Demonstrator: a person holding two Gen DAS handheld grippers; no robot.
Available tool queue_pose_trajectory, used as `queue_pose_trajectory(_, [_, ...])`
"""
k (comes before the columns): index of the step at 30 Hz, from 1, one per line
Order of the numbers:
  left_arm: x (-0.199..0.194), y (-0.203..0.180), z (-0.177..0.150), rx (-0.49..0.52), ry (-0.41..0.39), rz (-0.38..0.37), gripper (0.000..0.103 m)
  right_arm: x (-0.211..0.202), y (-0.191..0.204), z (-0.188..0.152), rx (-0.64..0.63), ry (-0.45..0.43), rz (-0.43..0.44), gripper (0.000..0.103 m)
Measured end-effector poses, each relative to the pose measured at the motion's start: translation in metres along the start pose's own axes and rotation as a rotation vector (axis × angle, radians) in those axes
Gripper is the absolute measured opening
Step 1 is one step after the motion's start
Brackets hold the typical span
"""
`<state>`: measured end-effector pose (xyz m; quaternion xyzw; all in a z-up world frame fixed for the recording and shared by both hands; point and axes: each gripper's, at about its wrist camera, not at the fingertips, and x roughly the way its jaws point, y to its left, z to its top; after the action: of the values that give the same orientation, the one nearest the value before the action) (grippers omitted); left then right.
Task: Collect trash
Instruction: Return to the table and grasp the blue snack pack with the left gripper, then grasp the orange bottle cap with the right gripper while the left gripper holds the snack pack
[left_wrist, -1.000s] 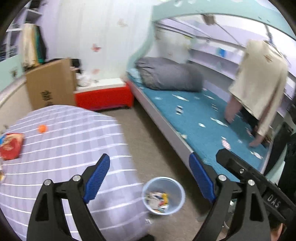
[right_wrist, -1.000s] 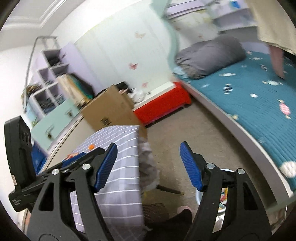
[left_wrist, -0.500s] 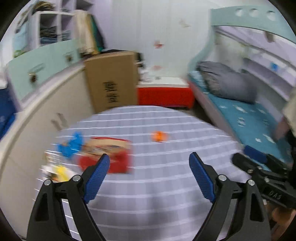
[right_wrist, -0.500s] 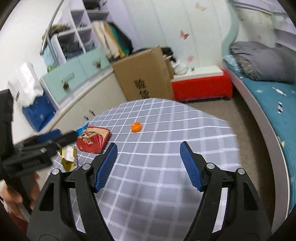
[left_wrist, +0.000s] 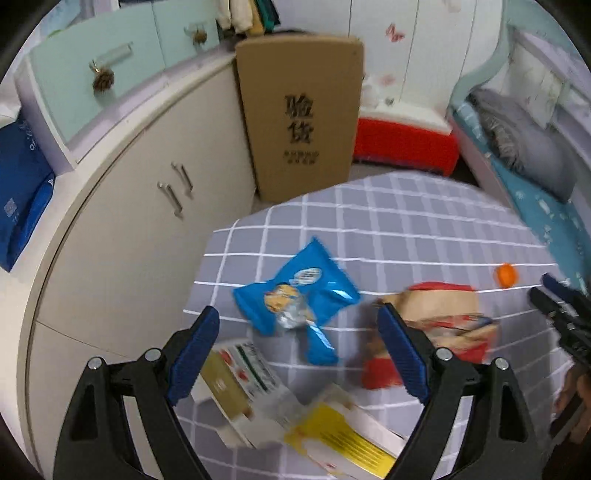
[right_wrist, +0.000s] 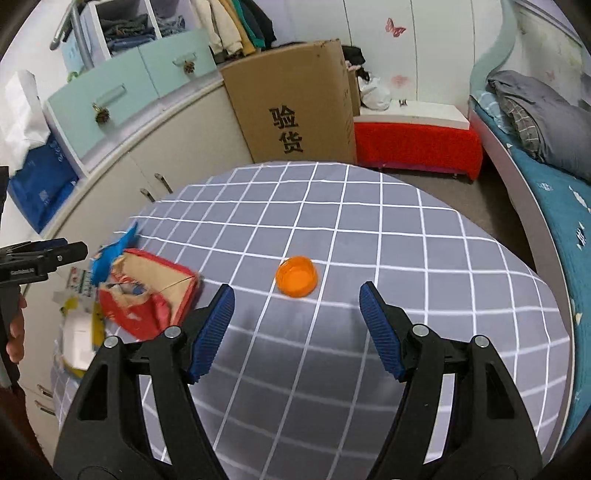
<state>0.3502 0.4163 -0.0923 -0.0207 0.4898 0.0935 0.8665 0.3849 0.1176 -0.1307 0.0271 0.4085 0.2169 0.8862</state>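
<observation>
The left gripper (left_wrist: 298, 343) swings away from the floor bin and bed seen a second ago and now hangs low over the left end of the checked table (left_wrist: 424, 221), so the blue snack wrapper (left_wrist: 295, 295), the torn red packet (left_wrist: 436, 325) and the yellow-and-white cartons (left_wrist: 295, 413) fill its view, blurred by motion. The right gripper (right_wrist: 295, 328) likewise turns from the table's edge and floor onto the tabletop, where the orange bottle cap (right_wrist: 296, 276) sits larger and just ahead of its spread fingers than half a second ago. The left tool enters the right view's left edge, lower and closer to the trash pile.
</observation>
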Motion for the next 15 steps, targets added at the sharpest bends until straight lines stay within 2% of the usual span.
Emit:
queue_pose_trajectory(6, [0.038,-0.007,0.013,0.057,0.093,0.022,0.084,0.027,-0.002,0.014,-0.016,0.048,-0.015,0.070])
queue_pose_trajectory(7, [0.043,-0.010,0.014,0.068,0.104,0.028,0.079,0.029,-0.002,0.015,-0.017,0.051,-0.017,0.070])
queue_pose_trajectory(9, [0.053,-0.015,0.016,0.081,0.139,0.027,0.058,0.034,-0.002,0.017,-0.017,0.057,-0.022,0.070])
queue_pose_trajectory(11, [0.061,-0.018,0.016,0.089,0.161,0.029,0.045,0.039,-0.002,0.020,-0.021,0.066,-0.040,0.070])
queue_pose_trajectory(13, [0.065,-0.022,0.016,0.103,0.154,0.046,0.036,0.043,0.000,0.021,-0.029,0.070,-0.036,0.070])
queue_pose_trajectory(14, [0.064,-0.023,0.016,0.105,0.147,0.051,0.026,0.046,0.003,0.021,-0.044,0.080,-0.046,0.069])
queue_pose_trajectory(15, [0.063,-0.022,0.016,0.100,0.139,0.055,0.022,0.047,0.004,0.021,-0.056,0.085,-0.049,0.067])
